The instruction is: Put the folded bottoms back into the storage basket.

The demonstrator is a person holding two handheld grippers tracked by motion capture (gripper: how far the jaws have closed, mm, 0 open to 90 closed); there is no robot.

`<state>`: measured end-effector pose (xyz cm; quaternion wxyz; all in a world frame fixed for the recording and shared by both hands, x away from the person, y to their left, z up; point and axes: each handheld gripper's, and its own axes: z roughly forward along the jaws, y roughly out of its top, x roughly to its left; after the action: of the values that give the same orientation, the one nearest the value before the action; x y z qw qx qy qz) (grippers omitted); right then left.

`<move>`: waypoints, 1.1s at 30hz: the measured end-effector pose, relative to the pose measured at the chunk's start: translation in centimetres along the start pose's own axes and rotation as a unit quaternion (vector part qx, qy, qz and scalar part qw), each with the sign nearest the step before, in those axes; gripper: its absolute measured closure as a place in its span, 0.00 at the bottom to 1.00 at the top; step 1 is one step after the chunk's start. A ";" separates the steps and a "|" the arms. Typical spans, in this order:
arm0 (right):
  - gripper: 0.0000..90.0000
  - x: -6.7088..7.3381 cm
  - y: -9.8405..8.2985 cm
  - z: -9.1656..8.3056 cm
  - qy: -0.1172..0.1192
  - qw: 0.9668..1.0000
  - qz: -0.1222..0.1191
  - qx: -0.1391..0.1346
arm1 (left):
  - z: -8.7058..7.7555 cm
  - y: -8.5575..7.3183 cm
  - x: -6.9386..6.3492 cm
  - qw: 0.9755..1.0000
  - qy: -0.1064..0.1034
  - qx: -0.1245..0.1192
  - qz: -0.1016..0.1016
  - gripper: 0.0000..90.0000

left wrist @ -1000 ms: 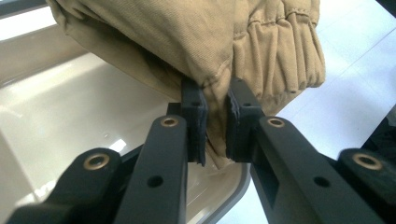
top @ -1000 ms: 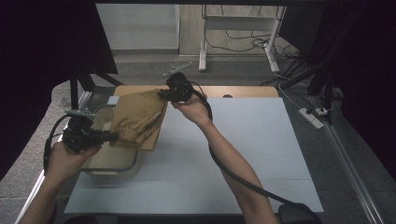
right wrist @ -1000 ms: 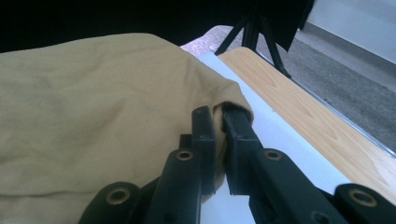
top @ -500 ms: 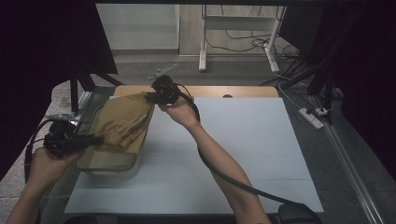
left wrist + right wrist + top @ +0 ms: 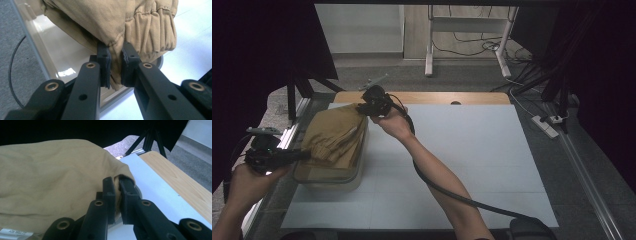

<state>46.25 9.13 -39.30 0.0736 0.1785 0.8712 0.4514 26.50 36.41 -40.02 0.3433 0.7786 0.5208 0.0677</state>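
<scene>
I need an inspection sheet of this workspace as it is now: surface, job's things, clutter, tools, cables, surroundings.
Surface: white table top, wooden strip at the far edge.
Job's things: folded tan garment held over a clear plastic bin at the table's left side; whether it rests on the rim, cannot tell.
Clutter: nothing seen.
Tools: left tool shut on the garment's near edge; right tool shut on its far corner.
Cables: black cable trails along the right forearm.
Surroundings: grey floor, power strip, loose wires, dark curtains.
</scene>
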 end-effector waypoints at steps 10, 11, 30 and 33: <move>0.94 0.5 -0.5 1.8 0.005 1.000 -0.004 0.008 | 0.8 -1.2 0.9 1.000 0.008 0.011 -0.012 0.88; 0.94 0.5 -0.5 2.0 0.004 1.000 -0.003 0.010 | 0.9 -1.3 1.0 1.000 0.008 0.011 -0.014 0.88; 0.93 0.9 -2.9 5.2 0.007 0.999 -0.004 0.038 | 3.9 -3.7 2.1 0.999 0.028 0.037 -0.025 0.88; 0.93 1.0 -3.2 5.7 0.007 0.999 -0.009 0.042 | 4.3 -4.0 2.2 0.998 0.032 0.042 -0.025 0.88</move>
<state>46.21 12.12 -45.20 0.0642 0.1704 0.8916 0.4146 26.41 37.17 -46.18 0.2947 0.7768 0.5531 0.0620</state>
